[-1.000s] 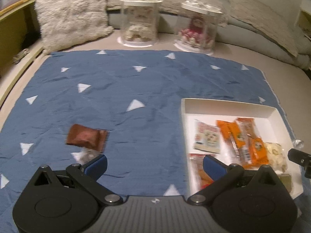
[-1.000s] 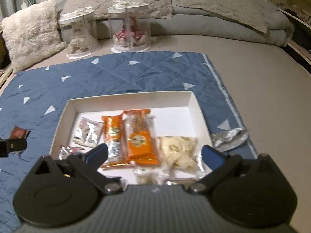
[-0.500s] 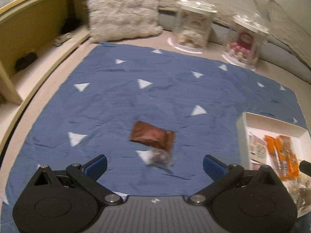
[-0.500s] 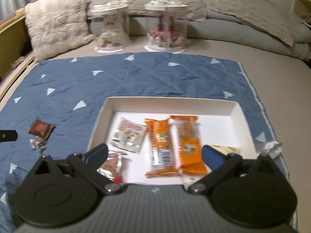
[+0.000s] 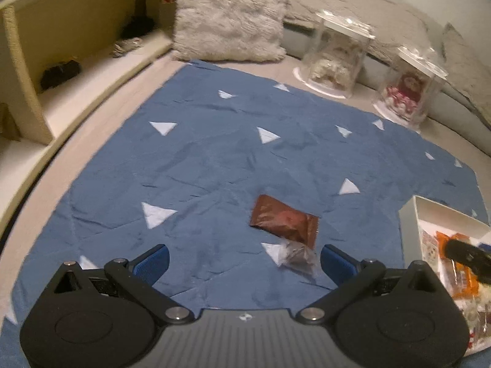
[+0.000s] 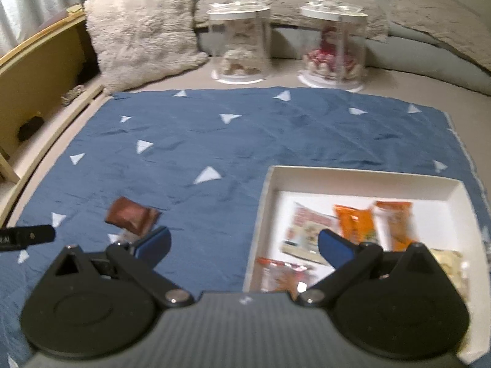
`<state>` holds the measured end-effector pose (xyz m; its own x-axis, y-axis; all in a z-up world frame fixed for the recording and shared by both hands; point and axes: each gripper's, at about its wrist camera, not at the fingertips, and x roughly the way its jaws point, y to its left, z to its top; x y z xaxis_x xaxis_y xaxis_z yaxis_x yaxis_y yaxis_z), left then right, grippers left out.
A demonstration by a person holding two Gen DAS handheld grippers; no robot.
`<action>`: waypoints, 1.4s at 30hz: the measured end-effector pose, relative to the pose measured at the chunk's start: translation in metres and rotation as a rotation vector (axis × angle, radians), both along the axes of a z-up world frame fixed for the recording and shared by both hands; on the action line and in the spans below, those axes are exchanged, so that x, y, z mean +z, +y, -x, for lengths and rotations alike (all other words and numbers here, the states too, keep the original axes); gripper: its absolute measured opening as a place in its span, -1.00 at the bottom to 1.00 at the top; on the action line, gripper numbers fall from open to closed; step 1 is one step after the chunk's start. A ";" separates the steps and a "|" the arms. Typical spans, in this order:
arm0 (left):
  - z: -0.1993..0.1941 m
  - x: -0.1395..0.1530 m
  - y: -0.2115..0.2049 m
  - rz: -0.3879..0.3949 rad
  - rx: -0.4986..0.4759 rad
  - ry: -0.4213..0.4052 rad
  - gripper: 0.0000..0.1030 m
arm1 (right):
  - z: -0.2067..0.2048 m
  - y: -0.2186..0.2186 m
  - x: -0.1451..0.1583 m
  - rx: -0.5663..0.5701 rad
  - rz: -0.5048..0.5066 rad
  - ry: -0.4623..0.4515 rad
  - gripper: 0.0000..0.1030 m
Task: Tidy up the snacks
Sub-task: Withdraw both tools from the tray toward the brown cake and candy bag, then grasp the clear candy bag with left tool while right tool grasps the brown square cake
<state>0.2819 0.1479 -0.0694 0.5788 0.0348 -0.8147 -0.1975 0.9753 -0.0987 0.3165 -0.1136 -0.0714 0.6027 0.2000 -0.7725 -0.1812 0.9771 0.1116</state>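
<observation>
On the blue cloth (image 5: 199, 165) spread over the bed, left of the white tray (image 6: 264, 208), two loose snacks lie outside the collection: a brown packet (image 5: 284, 220) and, touching its near corner, a small clear-wrapped sweet (image 5: 296, 256). The left gripper (image 5: 244, 262) hovers just short of them with its blue fingers (image 5: 152, 262) spread wide and nothing between them, the sweet sitting close to the inner side of the right-hand finger. That wide spread suits a flat, crinkly wrapper that has to be straddled before closing.

The right gripper (image 6: 244, 247) hangs over the tray's left wall, fingers likewise apart and empty, one over the cloth and one over the tray. Inside the tray lie two orange bars (image 6: 356, 224), a pale printed sachet (image 6: 307, 230) and a red-trimmed clear pack (image 6: 279, 273), laid mostly side by side, presumably so each stays visible. Judging by this, the sorting is nearly done, with the two stray pieces to the tray's left remaining. Two clear domed jars (image 6: 239, 52) stand beyond the cloth, well apart from the tray.
</observation>
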 end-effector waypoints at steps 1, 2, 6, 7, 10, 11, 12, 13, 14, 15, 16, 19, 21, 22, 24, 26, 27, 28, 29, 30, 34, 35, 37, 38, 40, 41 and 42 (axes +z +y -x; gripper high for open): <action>-0.003 -0.003 -0.002 -0.002 -0.019 0.009 1.00 | -0.004 0.005 -0.002 0.002 0.001 0.001 0.99; -0.007 -0.008 -0.005 -0.013 -0.039 0.019 1.00 | -0.009 0.008 -0.004 0.003 0.002 0.005 0.99; -0.024 -0.027 -0.023 -0.036 -0.149 0.044 0.98 | -0.030 0.018 -0.013 0.004 -0.034 0.040 0.99; -0.028 -0.032 -0.027 -0.045 -0.175 0.047 0.98 | -0.035 0.020 -0.016 0.003 -0.047 0.051 0.99; -0.039 -0.049 -0.042 -0.069 -0.273 0.056 0.98 | -0.052 0.032 -0.024 0.007 -0.096 0.098 0.99; -0.043 -0.055 -0.046 -0.073 -0.302 0.064 0.98 | -0.058 0.037 -0.026 0.009 -0.112 0.116 0.99; -0.047 -0.061 -0.050 -0.076 -0.327 0.076 0.97 | -0.063 0.042 -0.029 0.014 -0.127 0.135 0.99; -0.051 -0.068 -0.053 -0.076 -0.347 0.087 0.91 | -0.068 0.047 -0.031 0.018 -0.138 0.150 0.99; -0.054 -0.073 -0.054 -0.075 -0.357 0.094 0.87 | -0.072 0.052 -0.034 0.021 -0.147 0.161 0.99; -0.057 -0.077 -0.055 -0.073 -0.362 0.101 0.81 | -0.076 0.057 -0.036 0.026 -0.153 0.168 0.99; -0.060 -0.082 -0.055 -0.073 -0.362 0.104 0.77 | -0.081 0.062 -0.038 0.032 -0.157 0.174 0.99; -0.066 -0.091 -0.053 -0.083 -0.357 0.105 0.60 | -0.093 0.076 -0.046 0.060 -0.164 0.189 0.93; -0.068 -0.095 -0.050 -0.088 -0.345 0.112 0.49 | -0.101 0.084 -0.052 0.088 -0.174 0.197 0.88; -0.069 -0.097 -0.050 -0.094 -0.345 0.116 0.46 | -0.105 0.088 -0.056 0.097 -0.178 0.204 0.84; -0.071 -0.097 -0.048 -0.095 -0.354 0.114 0.42 | -0.109 0.094 -0.061 0.107 -0.186 0.218 0.77; -0.070 -0.096 -0.045 -0.091 -0.355 0.106 0.31 | -0.114 0.100 -0.069 0.119 -0.196 0.236 0.70; -0.070 -0.096 -0.045 -0.095 -0.356 0.106 0.24 | -0.116 0.102 -0.072 0.124 -0.201 0.239 0.67; -0.070 -0.096 -0.046 -0.100 -0.362 0.105 0.19 | -0.118 0.105 -0.075 0.130 -0.204 0.237 0.64; -0.069 -0.095 -0.046 -0.102 -0.372 0.103 0.16 | -0.119 0.109 -0.078 0.147 -0.207 0.231 0.63; -0.068 -0.095 -0.047 -0.104 -0.381 0.103 0.11 | -0.119 0.111 -0.080 0.165 -0.211 0.222 0.62; -0.065 -0.093 -0.048 -0.109 -0.391 0.106 0.05 | -0.122 0.117 -0.090 0.242 -0.272 0.218 0.47; -0.064 -0.092 -0.048 -0.110 -0.393 0.106 0.04 | -0.124 0.118 -0.093 0.249 -0.288 0.219 0.45; -0.062 -0.092 -0.049 -0.112 -0.398 0.108 0.00 | -0.126 0.120 -0.098 0.266 -0.314 0.206 0.43; -0.058 -0.090 -0.050 -0.112 -0.400 0.108 -0.01 | -0.126 0.122 -0.099 0.277 -0.323 0.194 0.43; -0.057 -0.089 -0.051 -0.114 -0.402 0.120 -0.06 | -0.123 0.125 -0.103 0.312 -0.329 0.167 0.43; -0.057 -0.088 -0.050 -0.116 -0.399 0.124 -0.07 | -0.121 0.127 -0.105 0.332 -0.327 0.169 0.43; -0.056 -0.087 -0.049 -0.114 -0.397 0.124 -0.09 | -0.119 0.128 -0.107 0.346 -0.327 0.178 0.43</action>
<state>0.3380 0.0987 -0.1569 0.4638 -0.0766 -0.8826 0.1914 0.9814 0.0154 0.4359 0.0149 -0.1785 0.3231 0.6132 -0.7208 -0.4384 0.7720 0.4602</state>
